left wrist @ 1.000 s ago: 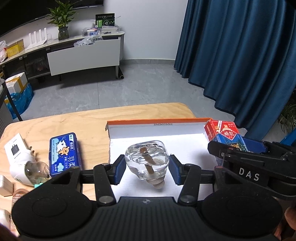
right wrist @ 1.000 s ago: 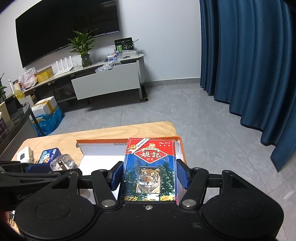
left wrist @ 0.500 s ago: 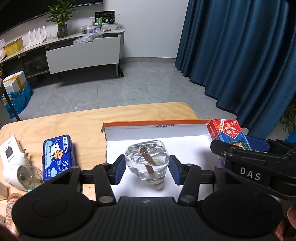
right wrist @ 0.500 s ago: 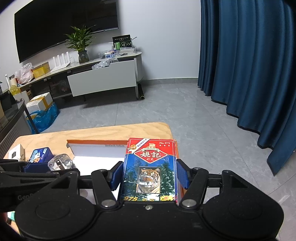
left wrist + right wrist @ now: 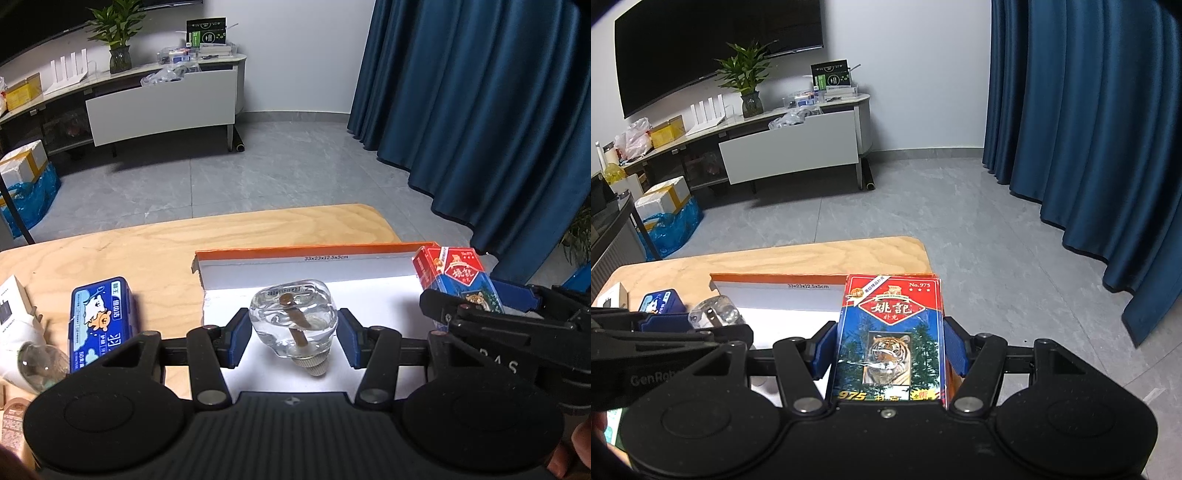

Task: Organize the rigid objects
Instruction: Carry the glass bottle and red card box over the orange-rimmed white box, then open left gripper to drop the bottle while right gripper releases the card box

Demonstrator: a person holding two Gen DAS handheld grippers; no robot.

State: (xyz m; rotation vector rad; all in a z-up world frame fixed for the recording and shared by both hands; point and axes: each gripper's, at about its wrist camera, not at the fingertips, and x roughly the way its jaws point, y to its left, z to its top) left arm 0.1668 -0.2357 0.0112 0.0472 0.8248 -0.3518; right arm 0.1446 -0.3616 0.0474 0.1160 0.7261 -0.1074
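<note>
Tongs (image 5: 293, 334) grip bottle (image 5: 293, 321), others (image 5: 889, 349) cards (image 5: 890, 339)

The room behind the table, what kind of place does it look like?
Probably a living room or a lounge-style office. A large dark TV screen hangs on the wall above a long low media cabinet with a potted plant, and blue curtains reach the floor.

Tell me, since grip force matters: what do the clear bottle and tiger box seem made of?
Clear bottle: thick glossy glass by its look, possibly hard plastic; see-through with bright highlights. Tiger box: printed glossy cardboard, likely film-wrapped, with sharp folded edges.
</note>
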